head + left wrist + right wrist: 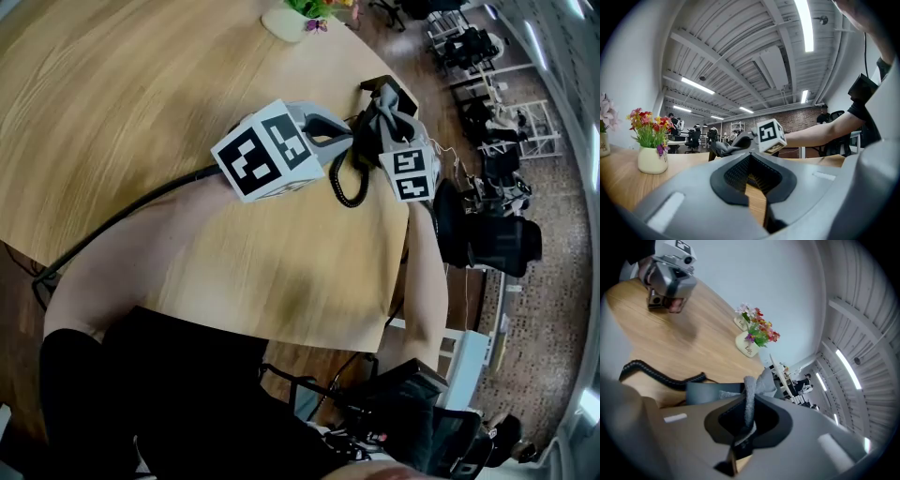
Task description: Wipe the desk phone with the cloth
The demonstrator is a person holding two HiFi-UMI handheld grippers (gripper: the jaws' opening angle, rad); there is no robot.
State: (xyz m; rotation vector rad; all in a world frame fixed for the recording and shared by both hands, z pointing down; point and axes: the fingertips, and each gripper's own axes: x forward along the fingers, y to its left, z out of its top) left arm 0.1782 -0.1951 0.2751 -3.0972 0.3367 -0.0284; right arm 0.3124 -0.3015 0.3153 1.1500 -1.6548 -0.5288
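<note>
The black desk phone (392,92) sits near the table's right edge, mostly covered by a grey cloth (384,117). My right gripper (382,133) is shut on that cloth, which stands up between its jaws in the right gripper view as a grey cloth (750,397) over the dark phone body (710,391). The coiled handset cord (345,183) hangs over the wood just left of the phone; it shows as a coiled cord (656,372). My left gripper (345,141) hovers just left of the phone, shut and holding nothing (751,182).
The round wooden table (141,103) ends close to the phone on the right. A cream vase of flowers (295,19) stands at the far edge, seen as a vase (651,159). A black cable (112,225) trails left. Office chairs (487,234) stand beyond the table.
</note>
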